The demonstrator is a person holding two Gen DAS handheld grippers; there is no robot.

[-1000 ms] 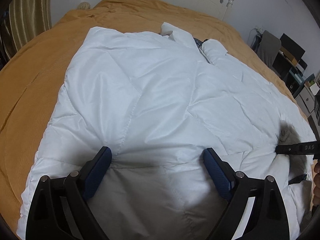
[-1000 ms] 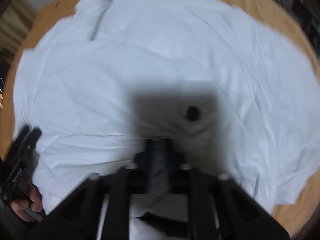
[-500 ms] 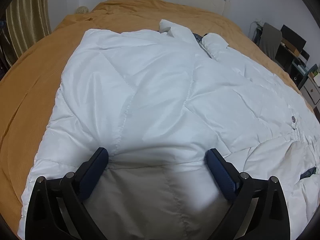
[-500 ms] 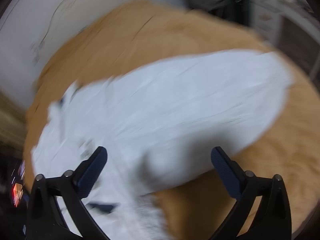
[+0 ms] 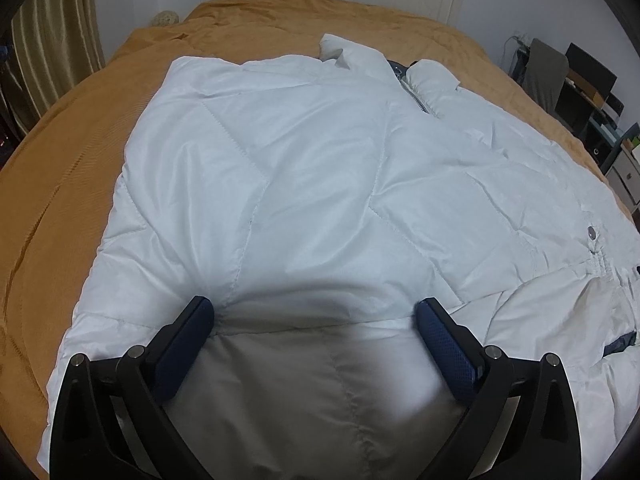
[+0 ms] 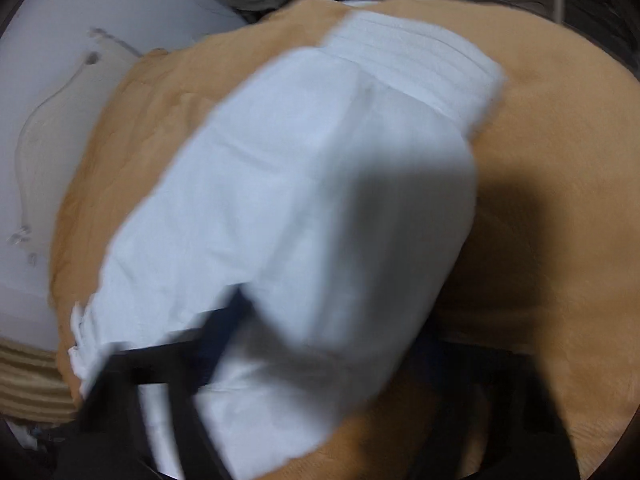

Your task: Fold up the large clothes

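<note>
I see white puffer jacket point(image 5: 320, 184) flat on orange bedspread point(image 5: 72, 168). Left gripper point(image 5: 314, 316) fingers wide, nothing held. Right gripper point(image 6: 320, 344) over sleeve point(image 6: 320, 200); blur, finger state indeterminable.

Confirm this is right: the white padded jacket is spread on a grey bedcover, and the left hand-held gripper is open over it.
Not quite. The bedcover is orange-brown, not grey, as the left wrist view shows. The rest holds: the white padded jacket is spread on it, and the left hand-held gripper is open over it.
</note>
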